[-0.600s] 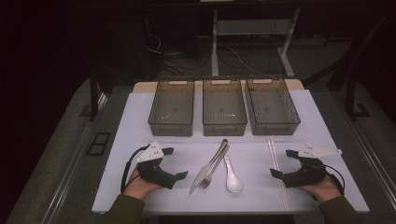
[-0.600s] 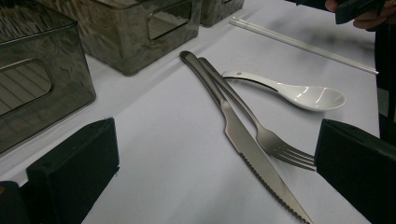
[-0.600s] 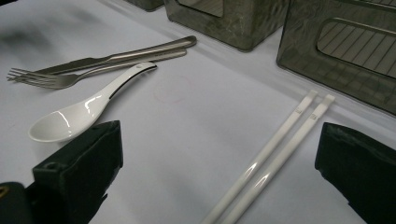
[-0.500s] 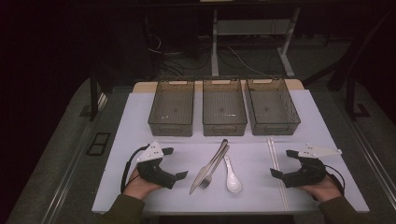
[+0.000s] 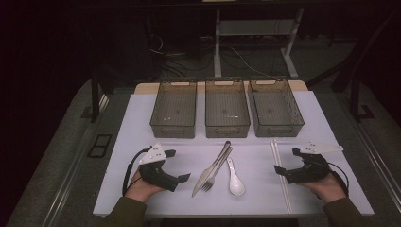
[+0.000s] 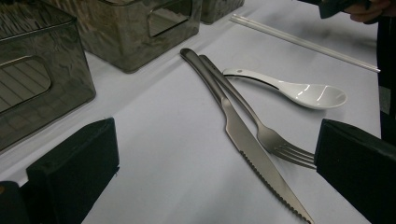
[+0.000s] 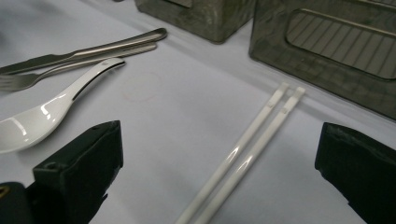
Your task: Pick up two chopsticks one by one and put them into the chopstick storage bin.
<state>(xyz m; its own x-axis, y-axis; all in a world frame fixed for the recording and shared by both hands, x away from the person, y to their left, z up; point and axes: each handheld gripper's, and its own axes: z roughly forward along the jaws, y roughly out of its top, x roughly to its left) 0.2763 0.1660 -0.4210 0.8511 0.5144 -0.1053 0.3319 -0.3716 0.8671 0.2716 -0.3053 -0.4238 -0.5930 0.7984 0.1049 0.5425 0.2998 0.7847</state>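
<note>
Along the lower edge of the high view, two hands are seen resting on the white table top (image 5: 142, 123): the left gripper (image 5: 177, 165) at lower left and the right gripper (image 5: 286, 161) at lower right, each turned toward the middle. Both pairs of jaws are held wide apart; nothing is gripped or touched by either.

Between them, at lower centre, a serrated steel table knife (image 5: 212, 168), a steel fork (image 5: 216, 170) and a white ceramic soup spoon (image 5: 234, 178) are laid side by side, the knife and fork touching along their handles. A pair of long white chopsticks (image 5: 279, 175) is laid just inside the right gripper, running up the frame.

Detail lost from above is given by the gripper views. In the left gripper view the knife's (image 6: 243, 135) saw edge and the fork's (image 6: 261, 130) tines are shown, the tines partly hidden behind the right-hand jaw, with the spoon (image 6: 299, 91) beyond. In the right gripper view the chopsticks (image 7: 243, 154) are shown lying between the open jaws, untouched.

Farther up the high view, three smoky translucent plastic bins (image 5: 227, 124) are set in a row.
</note>
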